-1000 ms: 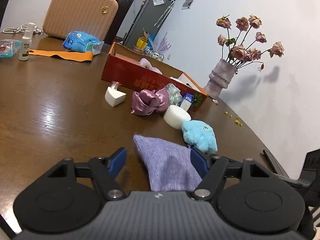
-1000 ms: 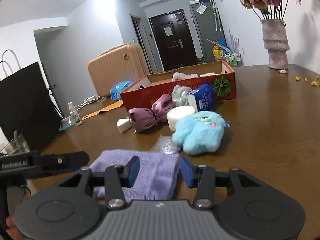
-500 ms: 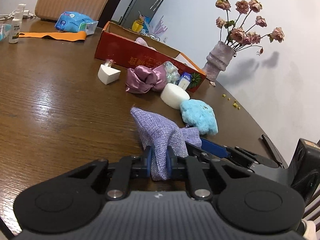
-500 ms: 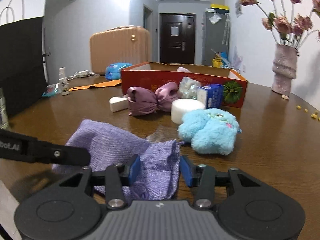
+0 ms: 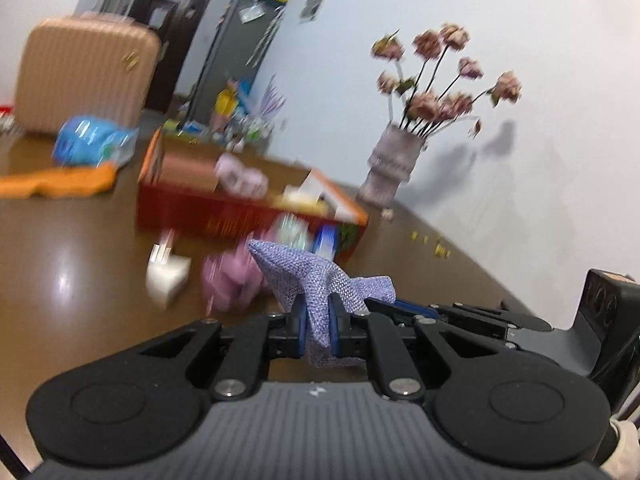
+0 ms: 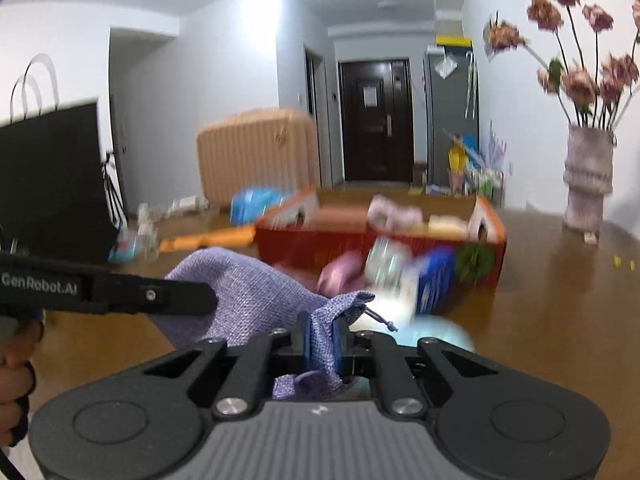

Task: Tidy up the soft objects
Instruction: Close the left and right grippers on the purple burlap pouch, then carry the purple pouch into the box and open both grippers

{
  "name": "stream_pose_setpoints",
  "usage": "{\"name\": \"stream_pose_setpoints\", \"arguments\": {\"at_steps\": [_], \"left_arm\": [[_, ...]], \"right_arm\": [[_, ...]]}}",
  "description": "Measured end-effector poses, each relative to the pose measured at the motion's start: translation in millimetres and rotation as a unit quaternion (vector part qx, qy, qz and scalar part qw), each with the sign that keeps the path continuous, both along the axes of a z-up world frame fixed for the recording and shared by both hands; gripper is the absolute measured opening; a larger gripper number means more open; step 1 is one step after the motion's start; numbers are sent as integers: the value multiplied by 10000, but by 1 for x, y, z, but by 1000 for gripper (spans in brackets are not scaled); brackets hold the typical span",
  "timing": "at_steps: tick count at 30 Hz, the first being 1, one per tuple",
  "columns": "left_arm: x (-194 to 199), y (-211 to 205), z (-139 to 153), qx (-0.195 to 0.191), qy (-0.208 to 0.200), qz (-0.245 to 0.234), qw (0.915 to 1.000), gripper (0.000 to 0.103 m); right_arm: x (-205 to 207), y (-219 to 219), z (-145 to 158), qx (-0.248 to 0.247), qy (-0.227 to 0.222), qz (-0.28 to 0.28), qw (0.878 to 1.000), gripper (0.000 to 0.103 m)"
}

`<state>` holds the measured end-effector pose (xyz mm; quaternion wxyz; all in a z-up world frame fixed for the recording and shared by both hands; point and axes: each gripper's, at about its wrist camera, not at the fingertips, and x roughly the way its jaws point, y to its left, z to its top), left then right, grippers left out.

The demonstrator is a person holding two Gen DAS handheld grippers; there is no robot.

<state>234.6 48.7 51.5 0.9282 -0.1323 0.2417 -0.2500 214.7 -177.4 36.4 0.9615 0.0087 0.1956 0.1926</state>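
A lilac knitted cloth pouch (image 5: 308, 276) hangs lifted above the brown table, pinched at both ends. My left gripper (image 5: 319, 330) is shut on one end of it. My right gripper (image 6: 322, 338) is shut on the other end, where a drawstring dangles; the pouch (image 6: 240, 292) stretches left toward the other gripper's black finger (image 6: 152, 298). Behind it the red cardboard box (image 6: 320, 240) stands on the table with soft things inside. A pink satin bow (image 5: 228, 284) lies in front of the box. The light blue plush toy (image 6: 440, 334) shows just past my right fingers.
A vase of dried roses (image 5: 394, 164) stands at the right of the table (image 5: 72, 240). A beige suitcase (image 5: 80, 80), a blue packet (image 5: 92, 142) and an orange strip (image 5: 60, 180) lie at the far left. A white wedge (image 5: 166, 276) sits near the bow. A black paper bag (image 6: 52, 184) stands left.
Both grippers closed on the lilac pouch, the left first, then the right. The pouch has come up off the table and both views have tilted and risen.
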Motion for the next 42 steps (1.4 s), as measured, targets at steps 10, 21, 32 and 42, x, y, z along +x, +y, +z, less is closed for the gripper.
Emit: {"name": "stream_pose_setpoints", "arguments": {"at_steps": [10,21,32,42], "left_arm": [[176,-42,65,274,-182,-204,9992,11],[394,-120,-7,422,1563,-129,9867,9],[446,-126,-59,502,2672,-52,9623,12],[396,-87,13,683,1887,164,9795,51]], "right_arm": [[179,-26,68,-244,-81,46,9997,10],[394,-36,31,-1616,998,-617,9799,11],[441,-34,-7,-1808,1778,-494,9660,20],[405,-55,55,-1536,1615,-473,9737,44]]}}
